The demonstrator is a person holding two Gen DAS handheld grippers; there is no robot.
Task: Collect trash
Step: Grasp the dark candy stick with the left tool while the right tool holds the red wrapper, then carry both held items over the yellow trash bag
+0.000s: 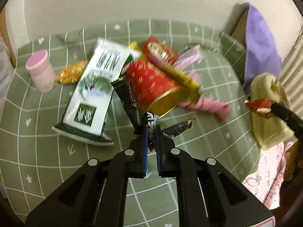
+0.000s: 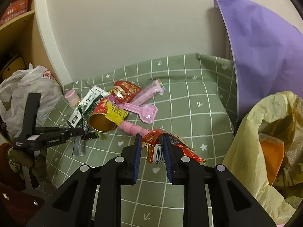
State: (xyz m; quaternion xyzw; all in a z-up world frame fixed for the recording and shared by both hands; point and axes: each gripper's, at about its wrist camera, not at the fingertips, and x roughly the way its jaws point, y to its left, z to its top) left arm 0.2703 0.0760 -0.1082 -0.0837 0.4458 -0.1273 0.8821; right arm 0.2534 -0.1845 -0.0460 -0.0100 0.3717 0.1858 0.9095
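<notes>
two grippers work over a green checked cloth (image 2: 189,104) by a pale wall (image 2: 132,28); left gripper (image 1: 151,130) jaws clamp a black wrapper (image 1: 126,94), right gripper (image 2: 151,141) jaws clamp a red wrapper (image 2: 153,135) showing a barcode.

Trash heaped mid-bed, a bag at each side

On the bed sheet (image 2: 189,102), the cup (image 2: 102,121) lies on its side between the flat pouch (image 2: 85,104) on its left and the paw-shaped piece (image 2: 149,113) on its right. A jar (image 2: 72,96) stands behind the pouch. The open bag (image 2: 265,141) sits far right, the tied bag (image 2: 28,94) far left.
</notes>
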